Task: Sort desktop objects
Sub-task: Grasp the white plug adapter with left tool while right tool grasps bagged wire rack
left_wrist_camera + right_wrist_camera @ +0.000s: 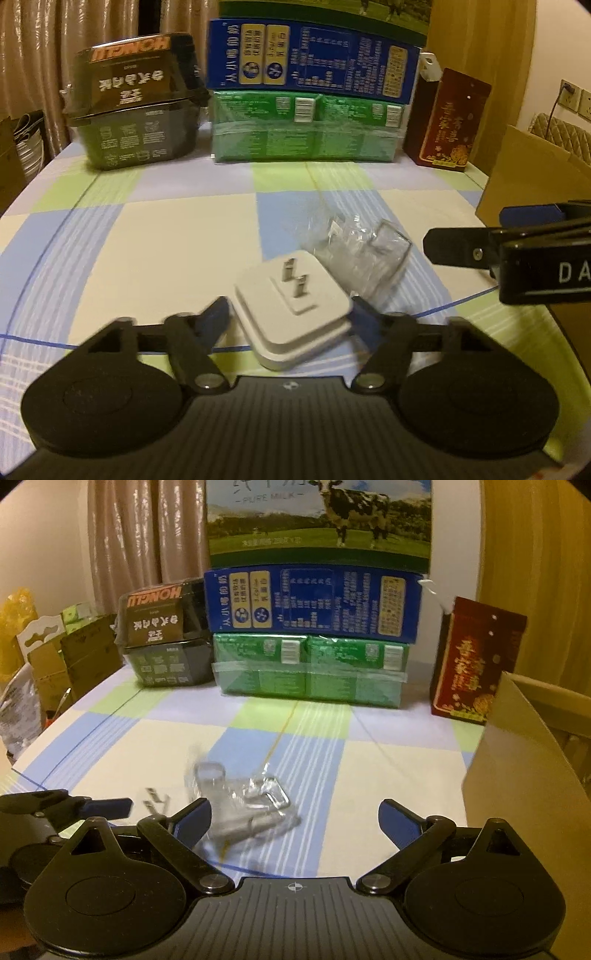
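Closed in from both sides, the jaws of the left gripper (291, 319) press their blue pads against a white square plug adapter with two metal prongs (293, 304), its prongs pointing up. Spread wide with nothing between them, the jaws of the right gripper (295, 821) hover over the checked blue, green and cream tablecloth (388, 775). Just beyond the adapter lies a crumpled clear plastic blister package (364, 245), resting on the cloth near the right gripper's left pad. A brown cardboard box (524, 775) stands at the right edge. Farther back, a black instant-food tub (138, 107), a green shrink-wrapped pack (306, 129) under a blue carton (314, 62), and a red printed box (448, 122) line the table's far side.
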